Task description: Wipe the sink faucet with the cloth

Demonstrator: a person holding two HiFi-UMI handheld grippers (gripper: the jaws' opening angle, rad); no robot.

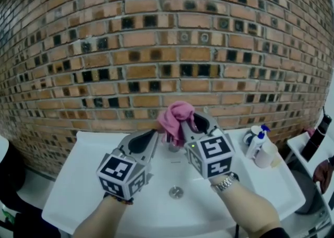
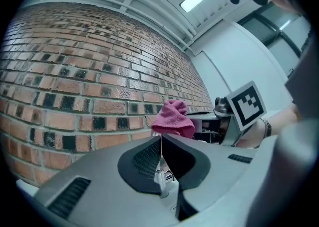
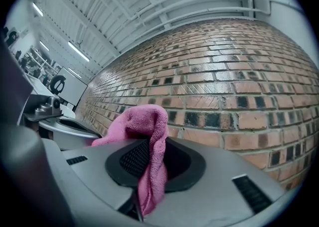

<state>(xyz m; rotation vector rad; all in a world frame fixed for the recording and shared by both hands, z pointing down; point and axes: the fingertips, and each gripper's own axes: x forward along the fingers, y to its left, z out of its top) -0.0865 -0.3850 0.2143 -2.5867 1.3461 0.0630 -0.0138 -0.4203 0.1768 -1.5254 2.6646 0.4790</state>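
A pink cloth [image 1: 176, 114] hangs bunched above the white sink [image 1: 78, 179], close to the brick wall. My right gripper [image 1: 183, 126] is shut on the pink cloth [image 3: 144, 121], which runs down through its jaws [image 3: 154, 142]. My left gripper [image 1: 156, 133] is shut too. In the left gripper view a thin pink edge shows in the seam of its jaws [image 2: 161, 139], and the rest of the cloth [image 2: 173, 119] bulges just past the tips. The chrome faucet [image 1: 173, 147] sits between and below the two grippers, mostly hidden. A bit of the faucet [image 2: 163, 176] shows under the left jaws.
The sink drain [image 1: 176, 192] lies in front of the faucet. Two bottles [image 1: 257, 143] stand on the sink's right rim, one white with a blue cap. The brick wall [image 1: 167, 49] rises right behind the sink. A dark object [image 1: 318, 138] leans at the far right.
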